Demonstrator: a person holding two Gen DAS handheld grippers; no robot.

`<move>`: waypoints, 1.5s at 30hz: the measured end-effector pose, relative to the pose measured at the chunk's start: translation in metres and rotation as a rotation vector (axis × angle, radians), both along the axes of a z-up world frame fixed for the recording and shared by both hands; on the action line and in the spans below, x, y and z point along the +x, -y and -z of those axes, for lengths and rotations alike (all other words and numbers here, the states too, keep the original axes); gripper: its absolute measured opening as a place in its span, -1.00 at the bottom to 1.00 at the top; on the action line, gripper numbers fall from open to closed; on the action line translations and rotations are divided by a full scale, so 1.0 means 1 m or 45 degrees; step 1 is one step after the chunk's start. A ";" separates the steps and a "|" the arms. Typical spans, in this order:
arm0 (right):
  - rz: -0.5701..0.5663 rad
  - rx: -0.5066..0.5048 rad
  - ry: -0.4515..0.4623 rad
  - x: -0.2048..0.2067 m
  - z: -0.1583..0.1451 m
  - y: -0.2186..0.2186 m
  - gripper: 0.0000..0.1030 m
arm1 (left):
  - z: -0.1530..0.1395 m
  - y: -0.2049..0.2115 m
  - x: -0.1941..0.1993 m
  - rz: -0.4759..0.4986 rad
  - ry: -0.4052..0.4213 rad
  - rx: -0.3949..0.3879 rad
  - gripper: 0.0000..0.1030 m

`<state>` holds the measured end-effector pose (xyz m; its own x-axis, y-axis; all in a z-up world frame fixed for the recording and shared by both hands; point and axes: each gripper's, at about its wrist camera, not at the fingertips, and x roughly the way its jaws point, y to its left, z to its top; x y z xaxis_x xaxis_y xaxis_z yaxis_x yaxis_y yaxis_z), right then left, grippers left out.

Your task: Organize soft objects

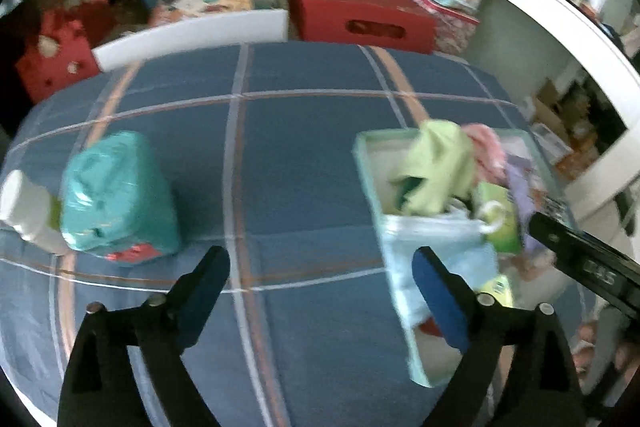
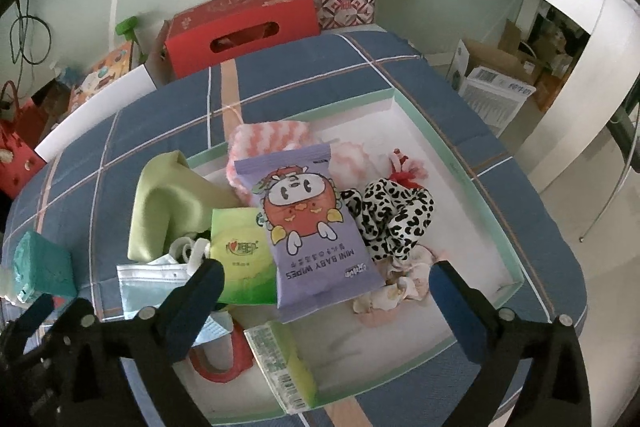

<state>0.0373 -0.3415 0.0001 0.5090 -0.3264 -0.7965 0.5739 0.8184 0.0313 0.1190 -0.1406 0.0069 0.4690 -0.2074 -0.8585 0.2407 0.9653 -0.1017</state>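
Note:
A shallow mint-rimmed white tray sits on the blue plaid bed. It holds a purple baby wipes pack, a green tissue pack, a green cloth, a pink striped cloth, a leopard-print scrunchie, a face mask and a small green pack. My right gripper is open and empty above the tray's near side. My left gripper is open and empty over the bed, left of the tray. A teal plastic-wrapped pack lies on the bed to its left.
A white bottle lies beside the teal pack. A red box and patterned boxes stand at the bed's far edge. A white desk is on the right, with cartons on the floor beneath.

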 end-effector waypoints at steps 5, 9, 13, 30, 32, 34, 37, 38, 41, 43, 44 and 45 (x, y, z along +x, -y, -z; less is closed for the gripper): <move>-0.016 -0.017 0.004 -0.003 -0.002 -0.008 1.00 | 0.003 -0.021 0.002 -0.068 0.006 0.023 0.83; -0.056 -0.035 -0.002 -0.004 -0.001 -0.021 1.00 | 0.012 -0.040 -0.002 -0.108 -0.015 0.048 0.83; -0.120 -0.036 -0.015 -0.006 0.005 -0.038 1.00 | 0.017 -0.057 -0.011 -0.149 -0.011 0.065 0.83; -0.323 -0.050 -0.108 -0.020 0.038 -0.106 1.00 | 0.019 -0.107 -0.048 -0.295 0.007 0.226 0.83; -0.334 -0.054 -0.119 -0.021 0.041 -0.111 1.00 | 0.021 -0.107 -0.053 -0.284 0.002 0.251 0.83; -0.341 -0.052 -0.124 -0.022 0.045 -0.115 1.00 | 0.023 -0.107 -0.057 -0.273 -0.006 0.260 0.83; -0.340 -0.053 -0.131 -0.023 0.049 -0.114 1.00 | 0.026 -0.106 -0.062 -0.261 -0.032 0.267 0.83; -0.340 -0.057 -0.135 -0.026 0.051 -0.117 1.00 | 0.028 -0.106 -0.064 -0.257 -0.040 0.267 0.83; -0.351 -0.057 -0.130 -0.029 0.051 -0.118 1.00 | 0.032 -0.107 -0.067 -0.255 -0.059 0.263 0.83; -0.343 -0.065 -0.122 -0.030 0.051 -0.121 1.00 | 0.036 -0.108 -0.068 -0.269 -0.078 0.270 0.83; -0.340 -0.068 -0.117 -0.030 0.049 -0.120 1.00 | 0.039 -0.109 -0.067 -0.281 -0.093 0.272 0.83; -0.336 -0.073 -0.111 -0.029 0.049 -0.120 1.00 | 0.041 -0.110 -0.067 -0.286 -0.105 0.269 0.83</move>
